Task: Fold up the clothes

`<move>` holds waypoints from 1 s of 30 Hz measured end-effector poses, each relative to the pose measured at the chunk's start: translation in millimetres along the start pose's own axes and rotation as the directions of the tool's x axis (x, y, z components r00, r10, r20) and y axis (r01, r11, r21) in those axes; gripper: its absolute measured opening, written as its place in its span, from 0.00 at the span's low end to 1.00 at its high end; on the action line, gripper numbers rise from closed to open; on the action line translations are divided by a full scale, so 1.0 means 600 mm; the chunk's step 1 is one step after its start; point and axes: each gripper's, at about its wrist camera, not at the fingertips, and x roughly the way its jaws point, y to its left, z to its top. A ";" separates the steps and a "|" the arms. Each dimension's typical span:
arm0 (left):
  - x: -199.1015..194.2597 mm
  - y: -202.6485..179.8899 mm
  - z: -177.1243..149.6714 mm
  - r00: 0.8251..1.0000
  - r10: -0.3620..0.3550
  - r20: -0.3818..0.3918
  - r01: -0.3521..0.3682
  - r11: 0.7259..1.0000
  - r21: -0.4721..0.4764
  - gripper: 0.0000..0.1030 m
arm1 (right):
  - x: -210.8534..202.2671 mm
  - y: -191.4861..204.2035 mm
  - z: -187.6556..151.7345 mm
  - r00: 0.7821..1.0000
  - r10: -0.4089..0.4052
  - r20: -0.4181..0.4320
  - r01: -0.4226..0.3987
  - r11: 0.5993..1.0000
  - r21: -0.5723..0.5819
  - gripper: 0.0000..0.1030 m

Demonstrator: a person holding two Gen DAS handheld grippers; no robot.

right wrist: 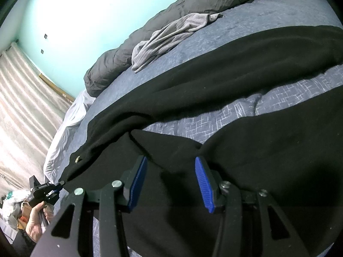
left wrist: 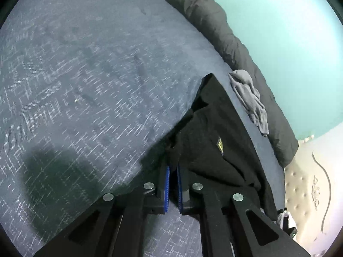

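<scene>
Left tongs (left wrist: 173, 167) pinch black garment (left wrist: 214, 141), angled down.

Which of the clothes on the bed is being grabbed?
The black garment, spread across the blue bedspread. The crumpled grey garment lies untouched beside the dark duvet.

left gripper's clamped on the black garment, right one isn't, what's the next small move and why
Probably close the right gripper on the black garment. Its blue pads stand apart with the dark cloth lying between them, not pinched, while the left gripper is already shut on the garment's edge. The cloth lies spread over the blue bedcover, and a fold likely needs both ends held before lifting.
</scene>
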 end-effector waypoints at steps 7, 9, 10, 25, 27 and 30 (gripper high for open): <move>0.026 0.025 0.001 1.000 0.015 -0.026 -0.016 0.999 -0.044 0.06 | 0.000 -0.001 0.000 1.000 -0.002 0.001 0.002 1.000 0.002 0.46; 0.024 0.027 0.003 1.000 0.006 -0.028 -0.007 0.999 -0.043 0.06 | 0.000 -0.003 0.001 1.000 -0.003 0.002 0.003 1.000 0.006 0.46; 0.021 0.024 0.004 1.000 0.004 -0.026 -0.005 0.999 -0.036 0.06 | 0.000 -0.004 0.001 1.000 -0.004 0.002 0.004 1.000 0.007 0.46; 0.008 0.019 0.001 1.000 0.008 -0.030 -0.009 1.000 -0.013 0.06 | 0.000 -0.003 -0.001 1.000 -0.009 -0.001 0.009 1.000 0.005 0.46; 0.012 0.021 0.001 0.999 0.013 -0.036 -0.014 1.000 -0.018 0.06 | 0.001 -0.002 -0.002 1.000 -0.010 -0.006 0.010 1.000 0.004 0.46; 0.017 0.020 0.000 0.999 0.019 -0.037 -0.020 1.000 -0.021 0.06 | 0.000 -0.001 -0.002 1.000 -0.009 -0.006 0.009 1.000 0.003 0.46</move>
